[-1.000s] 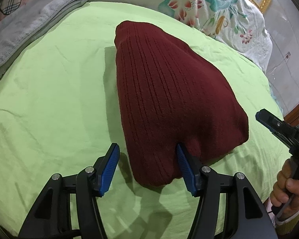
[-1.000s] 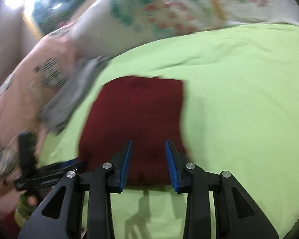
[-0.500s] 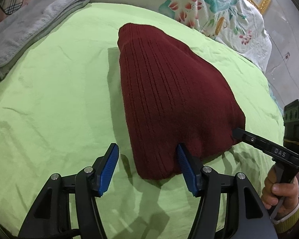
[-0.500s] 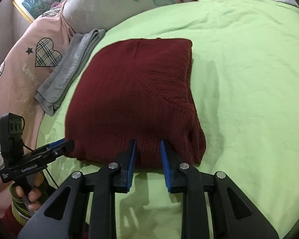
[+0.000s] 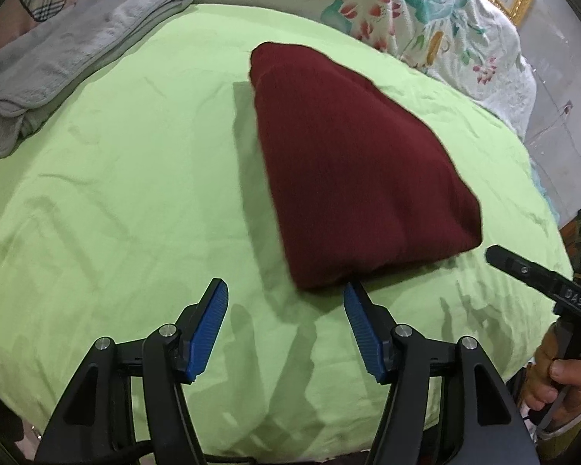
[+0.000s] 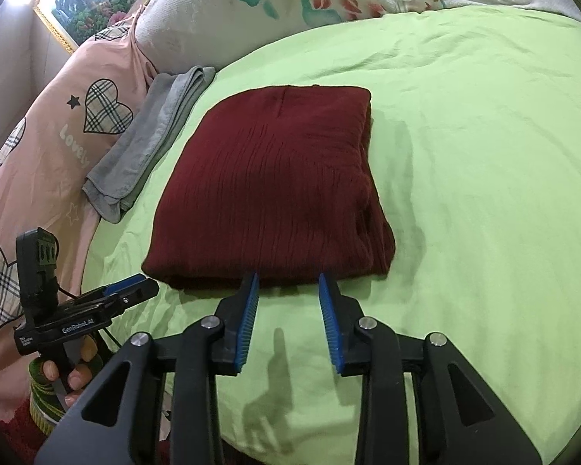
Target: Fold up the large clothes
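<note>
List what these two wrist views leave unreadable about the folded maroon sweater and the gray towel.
- maroon sweater, left wrist view: knit texture lost to motion blur.
- Sweater's inner folds, sleeves and underside, both views: covered by its own top layer.
- gray towel, left wrist view: near end cut off by the frame edge.
- Towel's far end, right wrist view: runs behind the pink quilt.

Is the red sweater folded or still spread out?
Folded. The sweater lies as a compact stacked rectangle on the green sheet, layered edges showing at its right side, no sleeves out.

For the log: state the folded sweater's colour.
Dark maroon sweater, ribbed knit; clearest in the right wrist view.
</note>
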{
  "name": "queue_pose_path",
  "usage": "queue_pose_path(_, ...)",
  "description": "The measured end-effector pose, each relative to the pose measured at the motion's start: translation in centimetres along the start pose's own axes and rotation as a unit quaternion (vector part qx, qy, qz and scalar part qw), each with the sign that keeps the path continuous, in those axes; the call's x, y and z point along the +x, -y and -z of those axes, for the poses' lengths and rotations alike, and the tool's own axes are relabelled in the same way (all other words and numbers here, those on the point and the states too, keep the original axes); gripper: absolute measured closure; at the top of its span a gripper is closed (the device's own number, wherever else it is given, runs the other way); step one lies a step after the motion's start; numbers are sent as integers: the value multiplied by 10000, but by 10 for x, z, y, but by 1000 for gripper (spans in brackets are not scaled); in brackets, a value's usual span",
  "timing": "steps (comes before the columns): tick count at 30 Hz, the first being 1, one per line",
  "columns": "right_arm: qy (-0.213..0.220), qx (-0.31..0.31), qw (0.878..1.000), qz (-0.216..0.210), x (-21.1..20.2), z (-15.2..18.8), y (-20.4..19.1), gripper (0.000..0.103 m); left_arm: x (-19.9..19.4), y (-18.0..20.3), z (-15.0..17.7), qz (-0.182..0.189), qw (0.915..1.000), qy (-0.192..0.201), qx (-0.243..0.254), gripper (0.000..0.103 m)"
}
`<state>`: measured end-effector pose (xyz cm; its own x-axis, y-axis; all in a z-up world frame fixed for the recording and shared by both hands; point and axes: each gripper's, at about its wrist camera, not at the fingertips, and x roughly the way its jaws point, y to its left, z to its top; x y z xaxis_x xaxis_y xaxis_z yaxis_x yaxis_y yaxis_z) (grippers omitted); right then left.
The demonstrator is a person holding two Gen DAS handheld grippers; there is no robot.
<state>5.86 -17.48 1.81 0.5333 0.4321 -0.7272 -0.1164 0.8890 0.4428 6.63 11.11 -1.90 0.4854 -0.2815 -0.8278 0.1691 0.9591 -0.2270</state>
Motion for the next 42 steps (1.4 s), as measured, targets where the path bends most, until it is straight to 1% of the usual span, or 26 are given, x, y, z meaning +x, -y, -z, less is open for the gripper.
queue_pose_path(2, -24, -10, 10000, 8, -2, 4, -1, 68, -2, -4, 6, 33, 10000, -49, -58, 40)
queue_pose_path(4, -69, -47, 10000, 54, -3, 9, -4, 64, -4, -6, 14, 30, 9999, -97, -116, 39)
queue_pose_path(5, -87, -69, 9999, 80, -3, 12, -6, 60, -6, -7, 19, 4, 9998, -122, -136, 39)
queue_pose_path(6, -103, -96, 9998, 111, -4, 16, -7, 57, -8, -8, 23, -48, 9998, -133, -141, 37)
queue_pose_path(7, -120, -127, 9998, 133, -4, 19, -9, 56, -10, -9, 27, -113, 9997, -148, -131, 35)
queue_pose_path(11, -209, -278, 9992, 204, -5, 30, -14, 47, -19, -8, 40, -403, 9991, -105, -15, 32)
queue_pose_path(13, -225, -372, 9987, 254, -6, 34, -18, 44, -25, -7, 46, -553, 9984, -74, 63, 29)
queue_pose_path(17, -218, -553, 9976, 352, -11, 40, -25, 35, -32, -2, 54, -810, 9964, -73, 256, 28)
queue_pose_path(20, -196, -691, 9964, 448, -16, 42, -30, 30, -39, 1, 53, -1009, 9941, -21, 409, 28)
queue_pose_path(22, -166, -763, 9956, 521, -20, 41, -31, 29, -46, 5, 50, -1132, 9923, 76, 502, 28)
queue_pose_path(24, -95, -886, 9941, 625, -27, 37, -34, 28, -57, 10, 45, -1275, 9895, 259, 623, 28)
queue_pose_path(26, -17, -944, 9938, 583, -38, 30, -37, 25, -70, 16, 38, -1353, 9871, 454, 728, 26)
queue_pose_path(27, 14, -979, 9936, 562, -42, 27, -39, 25, -77, 19, 35, -1391, 9858, 547, 766, 22)
queue_pose_path(30, 100, -1111, 9926, 486, -58, 15, -46, 21, -101, 27, 24, -1465, 9822, 841, 816, 17)
queue_pose_path(31, 114, -1125, 9926, 452, -62, 12, -47, 20, -104, 28, 21, -1479, 9818, 875, 814, 11)
queue_pose_path(33, 100, -1104, 9931, 395, -66, 7, -48, 18, -106, 29, 14, -1554, 9810, 859, 784, 7)
queue_pose_path(35, 114, -1090, 9932, 402, -65, 5, -47, 18, -102, 30, 10, -1692, 9781, 863, 847, 7)
queue_pose_path(38, 42, -1041, 9936, 448, -56, 6, -43, 18, -90, 32, 13, -1926, 9732, 826, 946, 7)
queue_pose_path(42, -115, -887, 9948, 495, -37, 7, -33, 18, -70, 24, 11, -1948, 9744, 649, 916, 7)
